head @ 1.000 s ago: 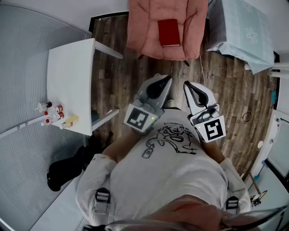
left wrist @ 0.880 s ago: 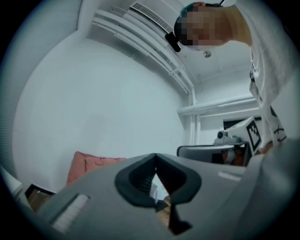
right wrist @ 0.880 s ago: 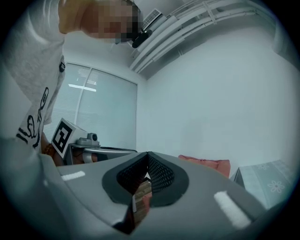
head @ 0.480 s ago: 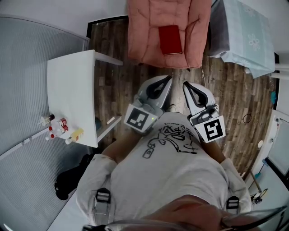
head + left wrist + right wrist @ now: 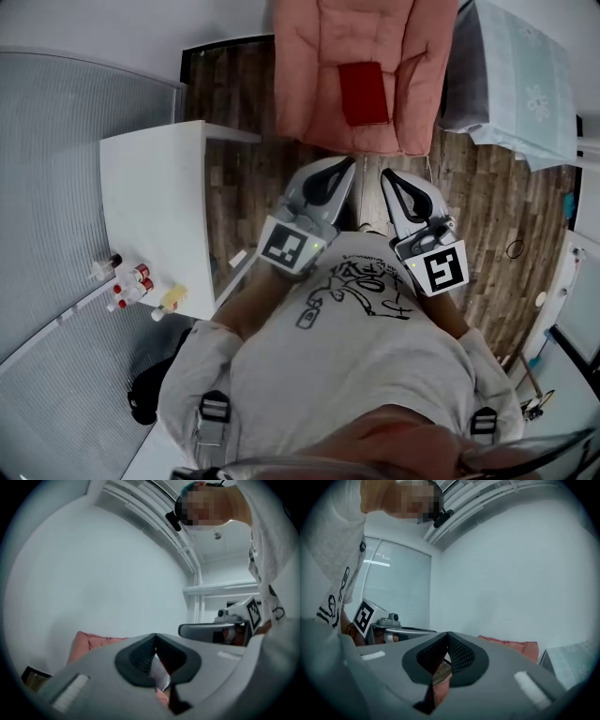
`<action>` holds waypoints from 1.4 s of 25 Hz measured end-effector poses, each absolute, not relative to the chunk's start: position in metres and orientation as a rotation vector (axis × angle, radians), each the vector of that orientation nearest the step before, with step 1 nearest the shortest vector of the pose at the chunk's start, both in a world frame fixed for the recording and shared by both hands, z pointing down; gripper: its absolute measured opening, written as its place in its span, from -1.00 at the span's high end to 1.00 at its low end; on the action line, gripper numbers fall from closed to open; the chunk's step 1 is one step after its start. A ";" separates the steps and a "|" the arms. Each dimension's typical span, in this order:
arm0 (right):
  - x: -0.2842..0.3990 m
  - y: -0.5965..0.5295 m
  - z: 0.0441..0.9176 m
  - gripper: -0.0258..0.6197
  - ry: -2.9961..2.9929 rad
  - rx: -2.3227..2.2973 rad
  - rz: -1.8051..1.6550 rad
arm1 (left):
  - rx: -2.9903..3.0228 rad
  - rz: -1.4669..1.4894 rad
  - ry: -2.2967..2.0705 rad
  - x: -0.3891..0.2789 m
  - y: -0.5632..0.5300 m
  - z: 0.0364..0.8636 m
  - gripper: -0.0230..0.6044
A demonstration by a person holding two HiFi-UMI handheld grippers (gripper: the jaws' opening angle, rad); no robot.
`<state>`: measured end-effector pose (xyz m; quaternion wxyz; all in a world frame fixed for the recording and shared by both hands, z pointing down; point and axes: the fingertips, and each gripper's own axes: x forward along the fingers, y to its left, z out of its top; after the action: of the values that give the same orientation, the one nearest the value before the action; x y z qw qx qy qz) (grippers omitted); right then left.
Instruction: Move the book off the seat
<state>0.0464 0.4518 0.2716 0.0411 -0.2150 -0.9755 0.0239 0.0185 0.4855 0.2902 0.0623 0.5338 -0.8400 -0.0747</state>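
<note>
While book (image 5: 364,94) lies centred, bare seat (image 5: 309,84) shows past every edge.

The book (image 5: 364,94) is dark red, the quilted armchair (image 5: 309,66) salmon pink. The floor (image 5: 239,150) is brown wood planks, the table (image 5: 150,225) white. My left gripper (image 5: 349,165) and right gripper (image 5: 384,174) are grey, with black-and-white square markers.

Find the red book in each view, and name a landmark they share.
Head view: red book top centre, lying on the seat of the pink armchair.
Left gripper view: not visible.
Right gripper view: not visible.
Shared landmark: the pink armchair, low left in the left gripper view, low right in the right.
</note>
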 end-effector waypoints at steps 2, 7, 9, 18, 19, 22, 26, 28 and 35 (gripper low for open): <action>0.032 0.456 0.273 0.91 -2.983 -0.654 0.070 | 1.616 -0.232 -2.536 0.004 0.489 0.291 0.93; 0.001 0.461 0.274 0.91 -2.981 -0.638 0.054 | 1.633 -0.234 -2.526 -0.026 0.494 0.292 0.92; -0.009 0.464 0.274 0.91 -2.980 -0.627 0.049 | 1.638 -0.240 -2.516 -0.035 0.496 0.293 0.92; -0.035 0.463 0.278 0.91 -2.974 -0.589 0.036 | 1.653 -0.260 -2.485 -0.061 0.495 0.298 0.92; -0.036 0.463 0.279 0.91 -2.973 -0.584 0.037 | 1.657 -0.259 -2.481 -0.061 0.495 0.299 0.92; -0.039 0.464 0.281 0.91 -2.970 -0.569 0.043 | 1.666 -0.260 -2.473 -0.063 0.496 0.302 0.92; -0.041 0.462 0.285 0.91 -2.962 -0.562 0.048 | 1.660 -0.264 -2.457 -0.064 0.495 0.306 0.93; -0.042 0.462 0.287 0.91 -2.957 -0.563 0.048 | 1.657 -0.264 -2.454 -0.065 0.494 0.308 0.93; -0.048 0.446 0.294 0.91 -2.945 -0.570 0.058 | 1.639 -0.251 -2.452 -0.070 0.480 0.315 0.92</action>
<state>-0.0476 0.4457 0.2939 0.0705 -0.1896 -0.9791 0.0191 -0.0703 0.4804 0.3148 0.0907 0.5516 -0.8249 -0.0844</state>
